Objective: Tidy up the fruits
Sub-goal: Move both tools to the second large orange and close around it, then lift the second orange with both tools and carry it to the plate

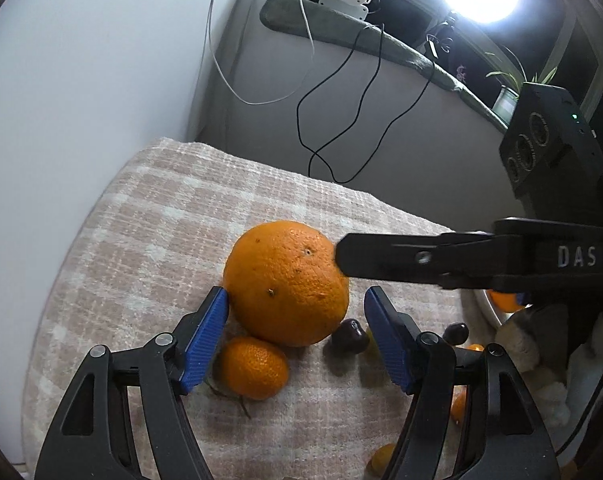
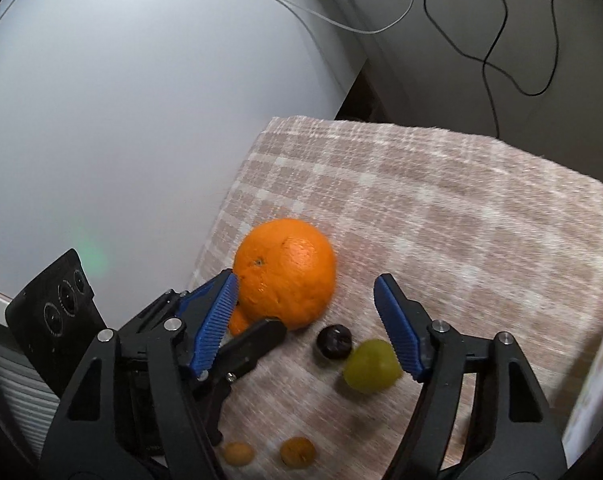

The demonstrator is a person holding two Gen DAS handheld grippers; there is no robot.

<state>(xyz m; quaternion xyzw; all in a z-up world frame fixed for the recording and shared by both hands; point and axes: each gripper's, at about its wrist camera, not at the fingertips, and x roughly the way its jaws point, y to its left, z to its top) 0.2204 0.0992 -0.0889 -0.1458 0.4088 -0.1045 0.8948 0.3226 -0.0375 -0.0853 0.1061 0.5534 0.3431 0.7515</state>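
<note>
While closing in on the large orange (image 1: pixel 287 282) from two sides, both grippers standing wide and holding nothing. Left gripper (image 1: pixel 295 300) reaching down at a slant from the near side, its left blue pad (image 1: pixel 205 340) lying at the orange's left flank, touching or just short of it, cannot tell which; the right pad standing clear of the fruit. Right gripper (image 2: pixel 305 292) coming in from the right, also tilted downward, jaws spread and empty; seen from the left wrist, one black finger (image 1: pixel 401 258) lying against the orange's upper right, contact or mere overlap not decidable.

Sitting on the checked cloth (image 1: pixel 149 216), toward its left edge: the large orange, with a small mandarin (image 1: pixel 251 368) tucked just beside it on the near side. Lying near to the right: a dark cherry (image 2: pixel 333 342) and, just beside that, a green fruit (image 2: pixel 371 366). Resting nearer still: two small orange fruits (image 2: pixel 297 450). Showing at the far right of the left wrist view: a pale rim (image 1: pixel 485 308) with orange fruit inside, likely the collecting dish, though mostly hidden.

Judging the step in hand: taking up the large orange. Advising one gripper only for the grasp, the other backing off to avoid collision. Centring the fruit between the pads, closing across its widest part, squeezing gently. Watching the mandarin, likely to roll once disturbed.
</note>
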